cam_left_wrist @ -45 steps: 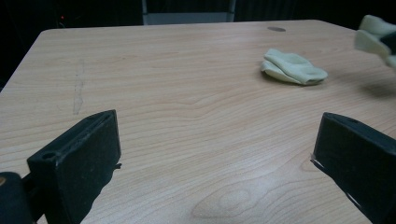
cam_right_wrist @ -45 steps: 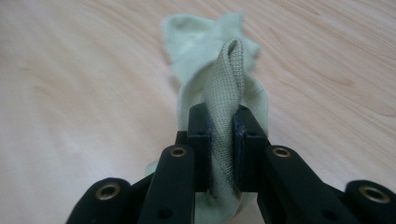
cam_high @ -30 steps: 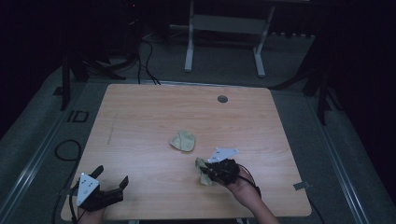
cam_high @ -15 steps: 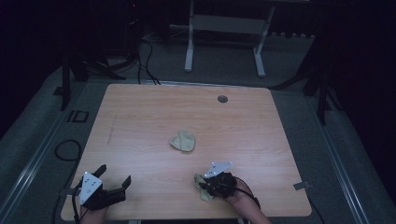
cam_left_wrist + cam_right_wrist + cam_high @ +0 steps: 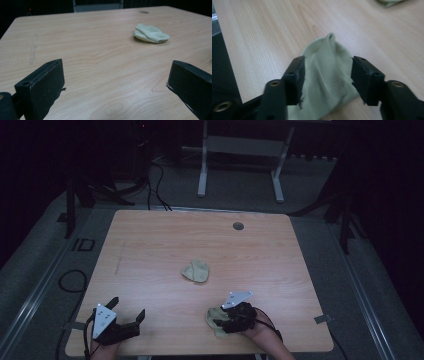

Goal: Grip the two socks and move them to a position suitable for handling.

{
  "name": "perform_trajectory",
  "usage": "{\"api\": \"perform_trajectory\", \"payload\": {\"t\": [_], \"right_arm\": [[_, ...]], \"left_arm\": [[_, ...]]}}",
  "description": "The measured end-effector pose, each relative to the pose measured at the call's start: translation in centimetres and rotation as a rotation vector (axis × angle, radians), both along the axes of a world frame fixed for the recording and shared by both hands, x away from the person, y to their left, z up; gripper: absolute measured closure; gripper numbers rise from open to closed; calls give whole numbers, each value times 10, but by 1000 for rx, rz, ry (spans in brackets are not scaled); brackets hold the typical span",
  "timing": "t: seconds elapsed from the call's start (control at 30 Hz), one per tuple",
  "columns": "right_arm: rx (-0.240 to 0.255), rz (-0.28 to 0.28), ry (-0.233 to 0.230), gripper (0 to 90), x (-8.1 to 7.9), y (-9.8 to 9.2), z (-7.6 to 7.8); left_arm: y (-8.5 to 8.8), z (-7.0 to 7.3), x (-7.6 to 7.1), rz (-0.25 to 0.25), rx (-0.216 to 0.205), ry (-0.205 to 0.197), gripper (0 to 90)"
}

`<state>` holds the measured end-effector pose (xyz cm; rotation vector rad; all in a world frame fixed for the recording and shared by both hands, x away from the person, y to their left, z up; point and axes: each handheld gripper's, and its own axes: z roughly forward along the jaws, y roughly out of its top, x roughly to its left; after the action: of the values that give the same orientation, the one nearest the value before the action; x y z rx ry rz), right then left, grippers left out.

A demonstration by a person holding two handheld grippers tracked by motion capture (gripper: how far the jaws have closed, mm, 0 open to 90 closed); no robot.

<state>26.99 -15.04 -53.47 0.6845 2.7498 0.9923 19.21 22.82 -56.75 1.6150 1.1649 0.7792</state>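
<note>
**Green cloth lies loose between our right fingers**

The green cloth [image 5: 329, 75] lies crumpled on the bench [image 5: 165, 245] near its front edge, toward the right. Our right gripper [image 5: 327, 77] straddles it; the fingers [image 5: 295, 75] have just been opening and stand apart, the fabric between them but not pinched. A second folded cloth [image 5: 196, 270] sits mid-bench, well apart. Our left gripper [image 5: 125, 312] rests at the front left corner, fingers [image 5: 45, 85] spread wide over bare wood.
</note>
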Motion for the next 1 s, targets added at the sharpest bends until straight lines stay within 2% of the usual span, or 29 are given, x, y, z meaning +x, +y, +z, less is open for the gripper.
{"api": "perform_trajectory", "payload": {"t": [0.1,0.13,0.17,0.2,0.23,0.27,0.37,0.43,0.53,0.57,0.67,0.83,0.9,1.0], "right_arm": [[16,-12,-7,430,0,-4,6],[23,-21,-22,459,-1,-9,10],[29,-23,-22,474,-2,-11,11],[29,-23,-22,474,-2,-11,11],[29,-20,-20,481,-3,-12,12],[19,-15,-21,509,-5,-13,12],[16,-13,-15,562,-6,-15,12],[18,-20,-14,594,-6,-16,14],[3,-10,-25,601,-7,-16,17],[-6,-3,-32,601,-9,-15,18],[-25,20,-37,605,-10,-12,18],[-40,34,-22,639,-4,-7,16],[-56,42,-21,648,-2,-4,13],[-81,50,-14,652,2,-1,8]], "left_arm": [[-6,2,-1,-7,-24,-7,9],[-17,6,-2,-12,-30,-14,9],[-17,6,-2,-12,-30,-14,9],[-22,8,-2,-24,-35,1,9],[-32,11,-1,-44,-29,58,9],[-39,12,0,-72,-30,95,9],[-63,14,3,-187,-71,175,9],[-78,15,6,-255,-76,201,9],[-97,17,10,-320,-92,224,138],[-103,18,12,-354,-98,242,141],[-121,19,21,-425,-65,300,172],[-145,15,35,-494,4,337,316],[-152,12,41,-510,25,354,332],[-158,10,50,-543,48,375,414]]}}
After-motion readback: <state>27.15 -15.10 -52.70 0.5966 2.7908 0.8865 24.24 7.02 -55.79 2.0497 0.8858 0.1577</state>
